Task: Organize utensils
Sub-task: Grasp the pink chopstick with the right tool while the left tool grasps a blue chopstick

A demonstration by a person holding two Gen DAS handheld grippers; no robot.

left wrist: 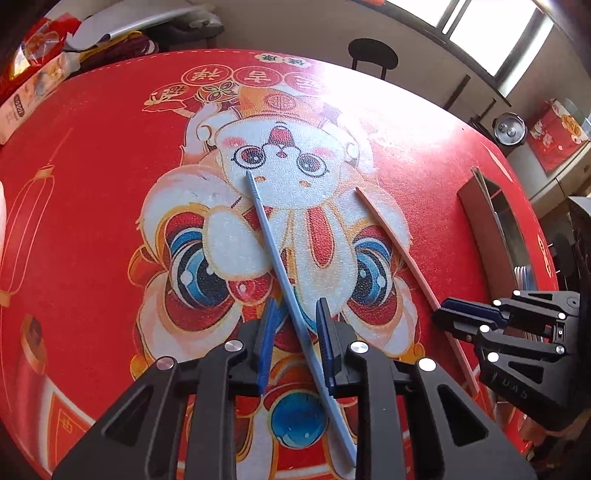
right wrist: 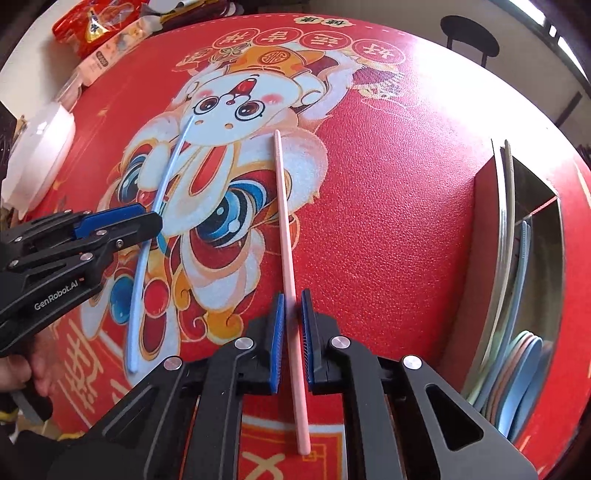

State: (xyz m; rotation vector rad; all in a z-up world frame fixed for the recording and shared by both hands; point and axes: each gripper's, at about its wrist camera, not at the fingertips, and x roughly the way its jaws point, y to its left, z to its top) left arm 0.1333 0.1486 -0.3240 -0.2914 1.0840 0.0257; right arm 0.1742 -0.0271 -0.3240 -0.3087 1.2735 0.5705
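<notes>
Chopsticks are the things in hand: a pink chopstick (right wrist: 287,258) and a blue chopstick (left wrist: 284,273) lie flat on the red counter (right wrist: 388,184), well apart and each running away from the camera over the printed rabbit. Nearest, the right tongs (right wrist: 293,332) have narrowed around the pink one toward its thicker near end, the blue pads (right wrist: 277,339) standing almost against its sides; I judge it gripped or on the point of it. The left tongs (left wrist: 295,343) straddle the blue one, which crosses the gap slantwise; a gap shows on the left pad's side, so the tongs look half closed and not yet clamped. Both sticks look light, thin, stiff and smooth, probably plastic, so they are likely to swivel or slip if pinched off-centre. A hold on the thick part, square across the shaft, should serve best; the slanted blue one may roll as the pads meet. Farther to the right stands a shiny metal holder (right wrist: 504,236), open toward the camera, with several pastel utensils already leaning inside, blue, pink and greenish handles among them. Snack packets (right wrist: 92,26) lie at the far edge.
</notes>
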